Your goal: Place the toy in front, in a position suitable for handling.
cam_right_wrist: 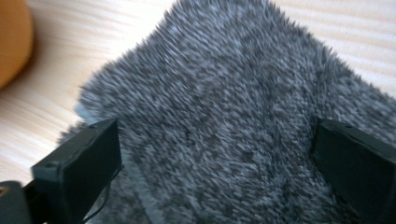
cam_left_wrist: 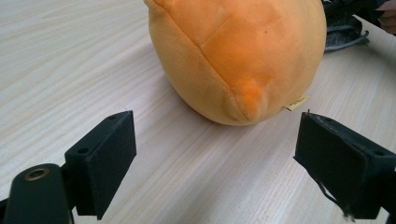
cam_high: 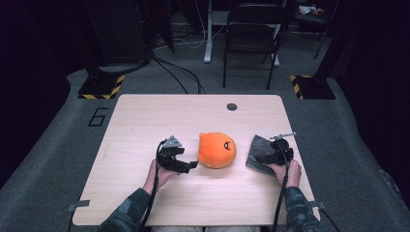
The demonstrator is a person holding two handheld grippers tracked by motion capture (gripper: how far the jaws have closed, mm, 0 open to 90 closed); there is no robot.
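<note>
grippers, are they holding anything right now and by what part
Nothing is held. The left tongs stand open just short of the orange plush, not touching it. The right tongs are open over the grey furry cloth, not closed on it.

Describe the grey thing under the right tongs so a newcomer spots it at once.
On the pale wooden table, look right of the orange plush at the centre. The grey cloth lies flat beneath the open right tongs; it is fuzzy, dark and flat, unlike the round, smooth plush.
</note>
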